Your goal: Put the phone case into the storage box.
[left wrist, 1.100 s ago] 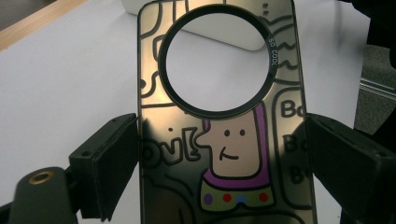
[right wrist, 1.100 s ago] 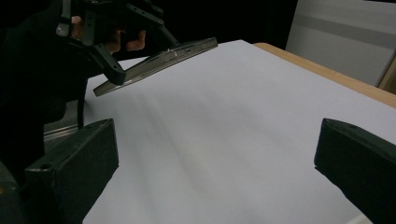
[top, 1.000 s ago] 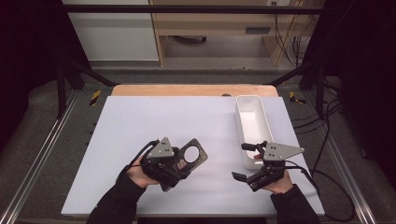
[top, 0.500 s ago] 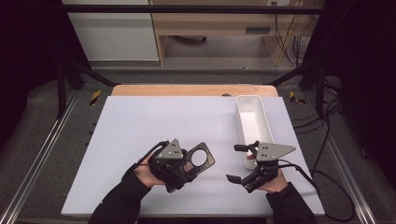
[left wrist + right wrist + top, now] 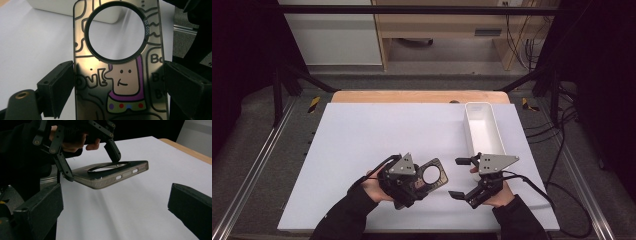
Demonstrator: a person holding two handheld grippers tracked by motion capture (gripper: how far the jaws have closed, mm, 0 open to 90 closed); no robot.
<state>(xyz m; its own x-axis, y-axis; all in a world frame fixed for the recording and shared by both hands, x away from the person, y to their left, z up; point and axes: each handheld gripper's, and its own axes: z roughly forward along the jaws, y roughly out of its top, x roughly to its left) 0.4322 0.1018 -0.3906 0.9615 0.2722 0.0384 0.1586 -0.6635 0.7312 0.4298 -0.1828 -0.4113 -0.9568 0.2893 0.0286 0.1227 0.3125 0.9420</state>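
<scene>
while clamped in left gripper (image 5: 414, 186), phone case (image 5: 430, 175) raised off table, facing right gripper (image 5: 464, 177)

Tabletop (image 5: 377, 140): flat, matte white rectangular sheet, with a strip of light wooden edge (image 5: 412, 96) showing along its far side. Directly on it, at the far right, one long narrow white plastic tray (image 5: 472, 131), open-topped, its long axis running away from the person, far end near the wooden strip. Tray interior looks bare.
</scene>
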